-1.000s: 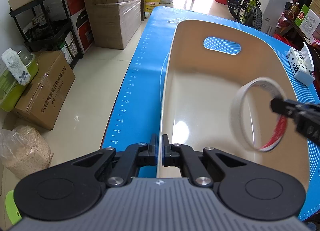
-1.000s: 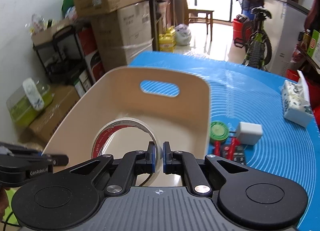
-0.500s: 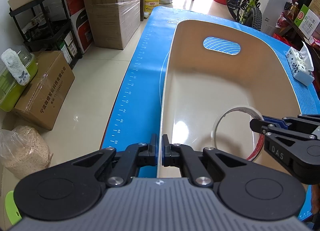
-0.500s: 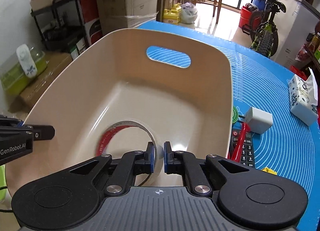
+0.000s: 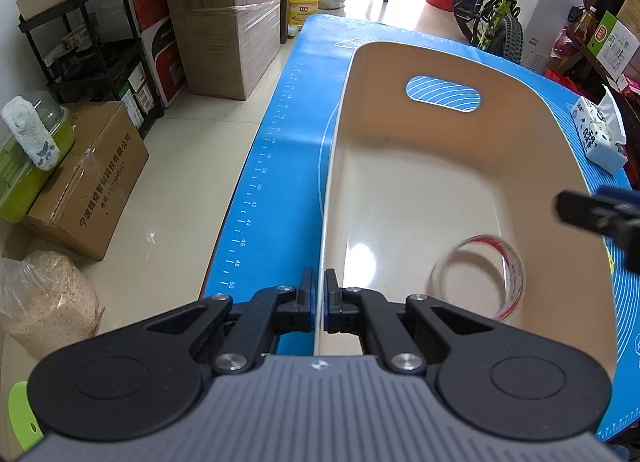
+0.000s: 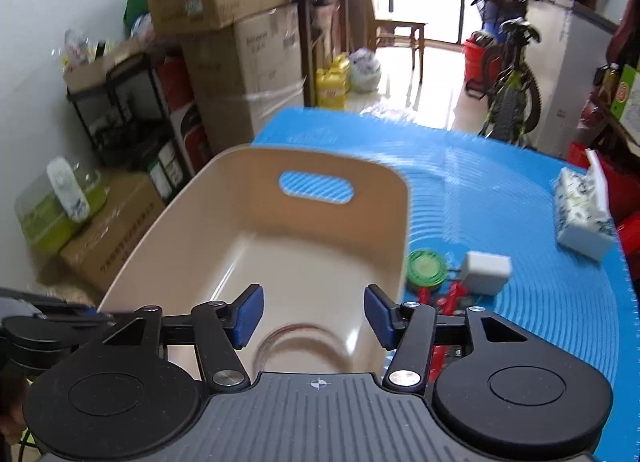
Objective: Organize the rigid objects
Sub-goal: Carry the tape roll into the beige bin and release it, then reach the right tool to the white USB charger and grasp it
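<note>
A beige plastic bin (image 5: 460, 165) (image 6: 256, 197) with a handle slot stands on the blue mat. My left gripper (image 5: 319, 302) is shut on the bin's near left rim. A roll of clear tape with red print (image 5: 480, 278) (image 6: 300, 346) lies loose on the bin's floor near the front. My right gripper (image 6: 314, 316) hangs above the roll with its jaws opening and nothing between them; its blurred tip (image 5: 592, 217) shows at the right edge of the left wrist view. Right of the bin lie a green round lid (image 6: 426, 268), a white charger (image 6: 486, 268) and red-handled items (image 6: 444, 302).
A tissue pack (image 6: 582, 213) (image 5: 598, 133) sits at the mat's right side. Left of the table are cardboard boxes (image 5: 92, 177), a black shelf rack (image 5: 92, 49) and a bag of grain (image 5: 44, 302) on the floor. A bicycle (image 6: 508, 77) stands beyond the table.
My right gripper carried the tape roll down into the bin, let go of it and lifted away with its jaws spreading. The roll now rests on the bin floor. The left gripper kept its grip.
</note>
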The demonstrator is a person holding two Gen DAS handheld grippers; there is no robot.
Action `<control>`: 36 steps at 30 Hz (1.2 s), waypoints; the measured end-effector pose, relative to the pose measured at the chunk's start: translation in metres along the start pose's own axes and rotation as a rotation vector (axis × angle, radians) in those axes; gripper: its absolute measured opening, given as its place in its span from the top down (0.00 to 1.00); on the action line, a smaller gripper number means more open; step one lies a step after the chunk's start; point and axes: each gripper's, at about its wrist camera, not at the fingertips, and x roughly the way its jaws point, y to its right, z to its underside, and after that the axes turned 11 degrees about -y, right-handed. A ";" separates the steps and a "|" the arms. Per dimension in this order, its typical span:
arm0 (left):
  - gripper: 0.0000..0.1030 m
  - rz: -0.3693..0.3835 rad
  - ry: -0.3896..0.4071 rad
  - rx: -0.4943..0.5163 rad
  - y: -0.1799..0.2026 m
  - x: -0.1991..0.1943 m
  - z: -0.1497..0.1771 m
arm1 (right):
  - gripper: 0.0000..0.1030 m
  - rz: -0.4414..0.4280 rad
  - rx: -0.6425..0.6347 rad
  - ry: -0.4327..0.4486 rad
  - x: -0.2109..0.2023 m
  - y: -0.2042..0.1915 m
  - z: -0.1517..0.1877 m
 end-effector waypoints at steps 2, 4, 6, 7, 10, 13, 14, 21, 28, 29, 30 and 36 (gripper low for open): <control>0.96 -0.002 0.000 0.002 0.000 0.000 0.000 | 0.36 -0.002 0.034 0.028 -0.011 0.010 0.002; 0.96 -0.004 0.001 0.004 0.000 0.000 0.000 | 0.35 0.000 0.066 0.047 -0.019 0.019 0.005; 0.96 0.001 0.001 0.002 -0.001 0.000 0.000 | 0.34 0.006 0.089 0.058 -0.025 0.029 0.009; 0.96 0.004 0.001 0.001 -0.002 0.000 0.000 | 0.34 0.011 0.098 0.061 -0.028 0.035 0.010; 0.96 0.005 0.001 0.001 -0.003 -0.001 0.000 | 0.34 0.031 0.121 0.080 -0.035 0.049 0.016; 0.96 0.002 0.001 0.003 -0.003 0.000 0.000 | 0.33 0.055 0.137 0.083 -0.039 0.065 0.026; 0.96 0.002 0.001 0.002 -0.003 0.000 0.000 | 0.33 0.065 0.142 0.078 -0.039 0.069 0.030; 0.96 0.002 0.001 0.002 -0.002 0.000 0.000 | 0.33 0.082 0.153 -0.009 -0.018 0.093 0.057; 0.96 0.002 0.001 0.002 -0.002 0.000 0.000 | 0.33 0.074 0.097 -0.122 0.008 0.096 0.082; 0.96 0.001 0.001 0.002 -0.002 0.000 0.000 | 0.33 0.074 0.092 -0.133 0.010 0.096 0.084; 0.96 0.001 0.001 0.002 -0.002 0.000 0.000 | 0.32 0.077 0.082 -0.146 0.013 0.095 0.087; 0.96 0.002 0.002 0.002 -0.002 0.000 0.000 | 0.32 0.088 0.000 -0.195 0.024 0.087 0.093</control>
